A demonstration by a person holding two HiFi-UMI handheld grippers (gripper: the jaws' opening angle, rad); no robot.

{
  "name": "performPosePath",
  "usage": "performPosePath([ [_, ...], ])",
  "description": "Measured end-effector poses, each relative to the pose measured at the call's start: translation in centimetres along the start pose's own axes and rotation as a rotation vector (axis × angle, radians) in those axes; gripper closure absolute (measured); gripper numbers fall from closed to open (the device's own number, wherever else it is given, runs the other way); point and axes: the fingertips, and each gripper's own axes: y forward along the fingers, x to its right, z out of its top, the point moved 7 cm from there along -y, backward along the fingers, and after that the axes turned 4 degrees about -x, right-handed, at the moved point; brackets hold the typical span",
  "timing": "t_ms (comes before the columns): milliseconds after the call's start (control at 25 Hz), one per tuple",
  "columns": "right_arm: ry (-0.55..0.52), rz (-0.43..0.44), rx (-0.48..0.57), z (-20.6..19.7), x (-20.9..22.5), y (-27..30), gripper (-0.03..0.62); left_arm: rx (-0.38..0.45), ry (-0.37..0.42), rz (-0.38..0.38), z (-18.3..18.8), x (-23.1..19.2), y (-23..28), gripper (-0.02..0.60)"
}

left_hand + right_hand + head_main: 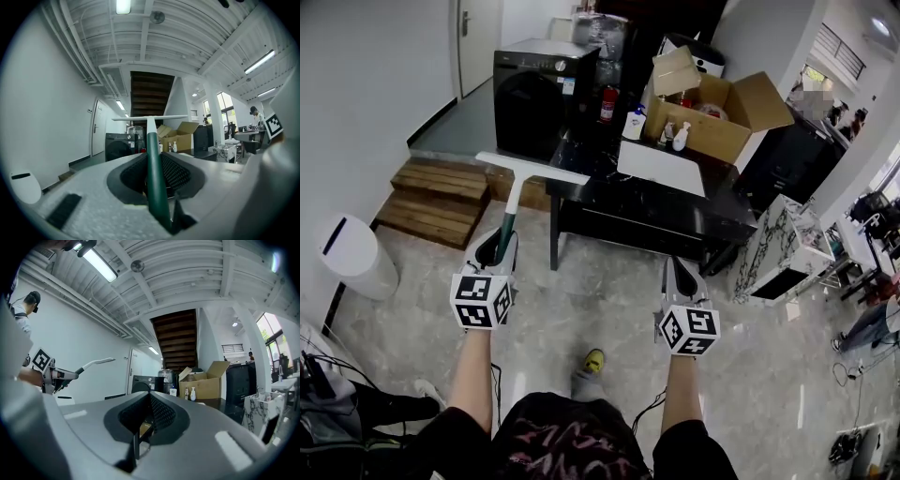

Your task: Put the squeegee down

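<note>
The squeegee has a dark green handle (507, 228) and a long white blade (532, 168). It points forward and level, and its blade hangs just short of the near left corner of the black table (649, 214). My left gripper (499, 247) is shut on the handle. In the left gripper view the handle (153, 161) runs straight out between the jaws to the blade (150, 117). My right gripper (680, 269) is held level beside it, jaws together with nothing between them (150, 397). The right gripper view shows the left gripper (52, 376) with the squeegee (96, 362) at the left.
On the black table lie a white sheet (661, 169), an open cardboard box (724, 120) and some bottles (634, 123). A dark washing machine (534, 94) stands behind, wooden steps (436, 197) and a white bin (352, 258) to the left, and a marbled white stand (787, 253) to the right.
</note>
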Motion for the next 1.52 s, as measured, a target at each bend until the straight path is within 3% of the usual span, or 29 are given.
performPosePath([
  [800, 0.012, 0.054, -0.022, -1.3, 5.4, 15.8, 0.583, -0.033, 0.004, 0.045, 0.3, -2.0, 14.3, 0.483],
  [1520, 0.033, 0.134, -0.045, -1.4, 15.3, 30.9, 0.582, -0.057, 0.014, 0.103, 3.2, -0.3, 29.6, 0.483],
])
